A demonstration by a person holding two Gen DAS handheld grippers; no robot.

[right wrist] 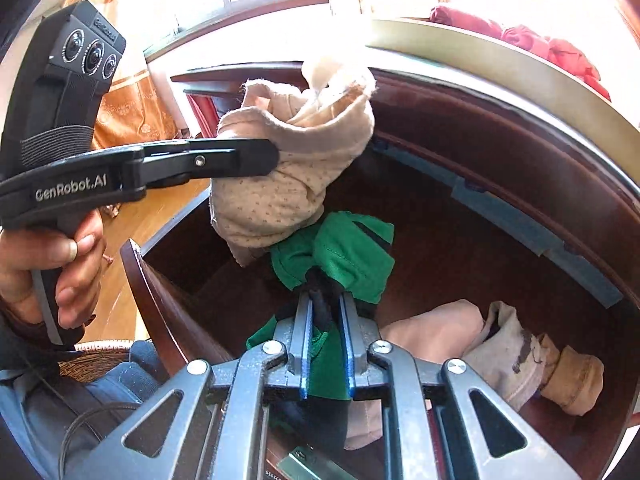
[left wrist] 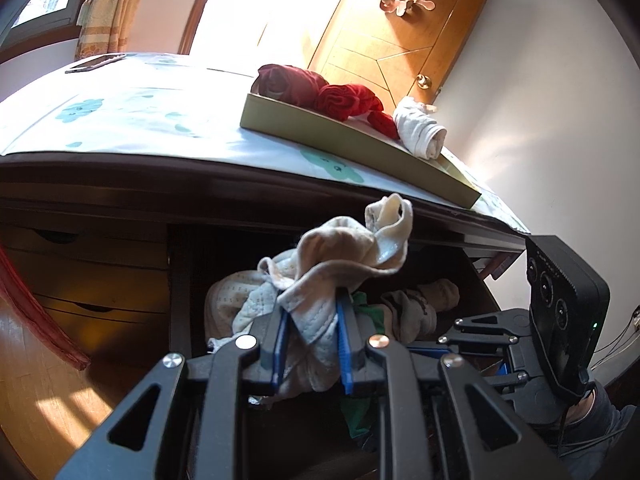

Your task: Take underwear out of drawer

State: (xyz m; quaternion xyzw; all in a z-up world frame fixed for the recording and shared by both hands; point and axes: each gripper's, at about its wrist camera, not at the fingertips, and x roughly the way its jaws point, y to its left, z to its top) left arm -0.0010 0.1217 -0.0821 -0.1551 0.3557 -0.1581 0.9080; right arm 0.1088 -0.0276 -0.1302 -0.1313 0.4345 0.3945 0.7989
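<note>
My left gripper (left wrist: 310,304) is shut on a cream, dotted piece of underwear (left wrist: 340,248), which bunches up above its blue pads. It hangs over the open dark wooden drawer (right wrist: 500,216). In the right wrist view the same gripper (right wrist: 272,156) comes in from the left, with the cream underwear (right wrist: 288,184) at its tip. My right gripper (right wrist: 324,300) is shut on a green piece of underwear (right wrist: 352,252) with a black band, lifted just under the cream one. A beige and grey bundle (right wrist: 520,352) lies on the drawer floor at the right.
On the cloth-covered top above the drawer stands a flat olive tray (left wrist: 360,140) with rolled red pieces (left wrist: 344,100) and a white roll (left wrist: 420,128). A wooden door (left wrist: 400,40) is behind it. Smaller drawers (left wrist: 100,280) sit to the left. A person's hand (right wrist: 60,264) holds the left gripper's handle.
</note>
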